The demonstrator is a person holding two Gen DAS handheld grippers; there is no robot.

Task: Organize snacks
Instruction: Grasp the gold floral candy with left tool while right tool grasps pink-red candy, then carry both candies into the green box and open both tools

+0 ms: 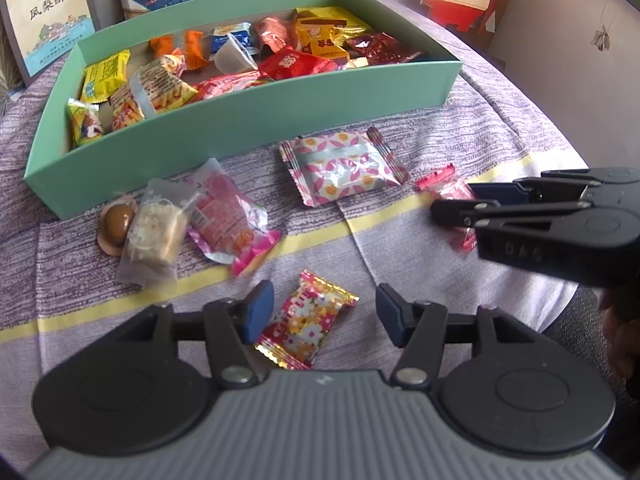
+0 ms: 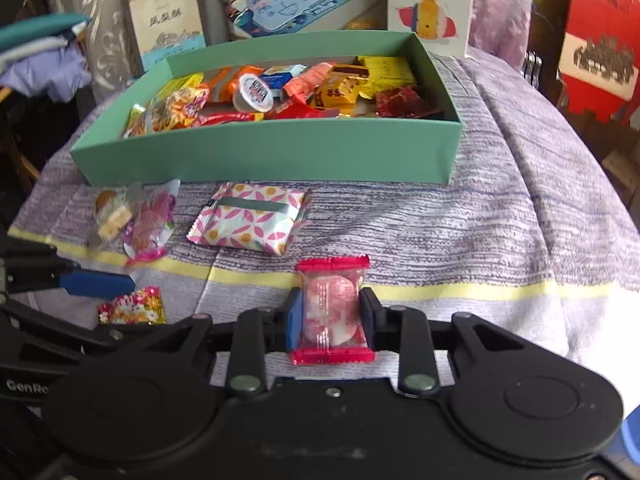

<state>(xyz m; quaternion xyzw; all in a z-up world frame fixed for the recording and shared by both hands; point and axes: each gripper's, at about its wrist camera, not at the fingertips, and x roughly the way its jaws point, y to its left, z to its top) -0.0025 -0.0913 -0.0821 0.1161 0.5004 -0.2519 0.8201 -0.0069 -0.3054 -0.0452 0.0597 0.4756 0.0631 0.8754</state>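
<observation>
A green box (image 1: 248,120) (image 2: 280,152) full of wrapped snacks stands at the back of the cloth-covered table. My left gripper (image 1: 320,316) is open, its jaws on either side of a flowered candy (image 1: 306,320) (image 2: 134,306) lying on the cloth. My right gripper (image 2: 331,316) (image 1: 460,204) is shut on a red-edged pink candy (image 2: 331,312) (image 1: 444,190), low over the cloth. Loose on the cloth in front of the box lie a pink-patterned packet (image 1: 344,164) (image 2: 252,220), a pink pouch (image 1: 228,216) (image 2: 150,220), a clear packet (image 1: 154,232) and a brown sweet (image 1: 118,220).
Printed boxes (image 1: 44,16) (image 2: 432,4) stand behind the green box. A red carton (image 2: 600,28) stands at the right. The table edge drops off at the right (image 1: 568,280). Clothes (image 2: 44,56) lie at the far left.
</observation>
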